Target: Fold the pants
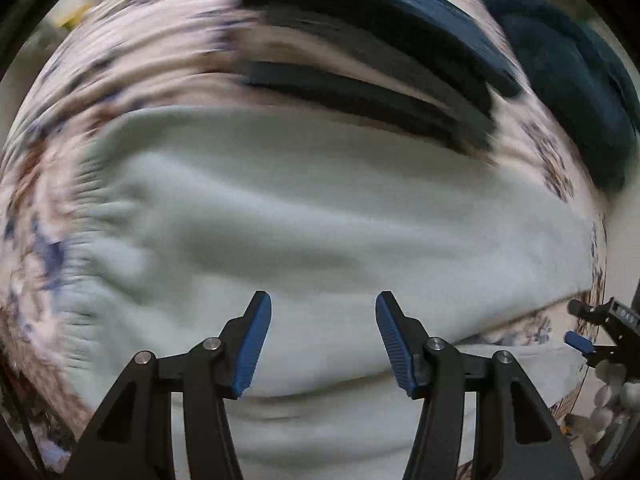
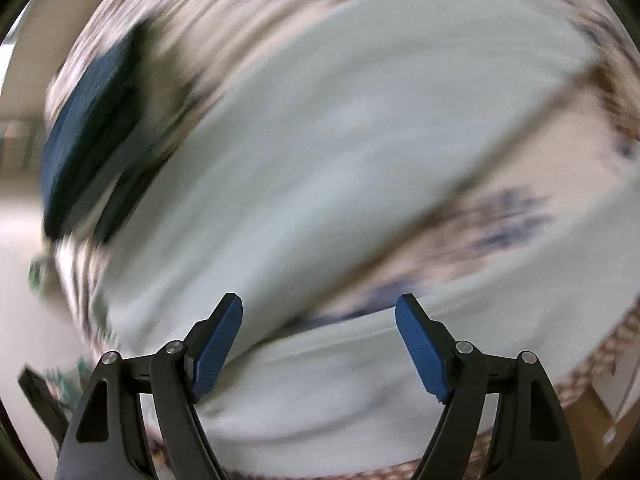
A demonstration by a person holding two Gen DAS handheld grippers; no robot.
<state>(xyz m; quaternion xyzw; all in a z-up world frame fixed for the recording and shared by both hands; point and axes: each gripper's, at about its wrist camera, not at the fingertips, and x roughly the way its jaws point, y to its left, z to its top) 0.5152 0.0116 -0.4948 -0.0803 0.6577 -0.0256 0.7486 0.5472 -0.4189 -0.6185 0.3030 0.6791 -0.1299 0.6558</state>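
Observation:
Pale mint-grey pants lie spread on a floral-patterned bedsheet; their gathered waistband is at the left in the left wrist view. My left gripper is open and empty, hovering just above the pants. The right gripper shows at the right edge of that view. In the right wrist view the pants fill the middle, with a strip of sheet between two parts of the fabric. My right gripper is open and empty above the pants' near edge. Both views are motion-blurred.
A stack of dark folded clothes, blue and black, lies on the sheet beyond the pants; it also shows at the left of the right wrist view. A dark teal item lies at the right. The bed's edge is on the left.

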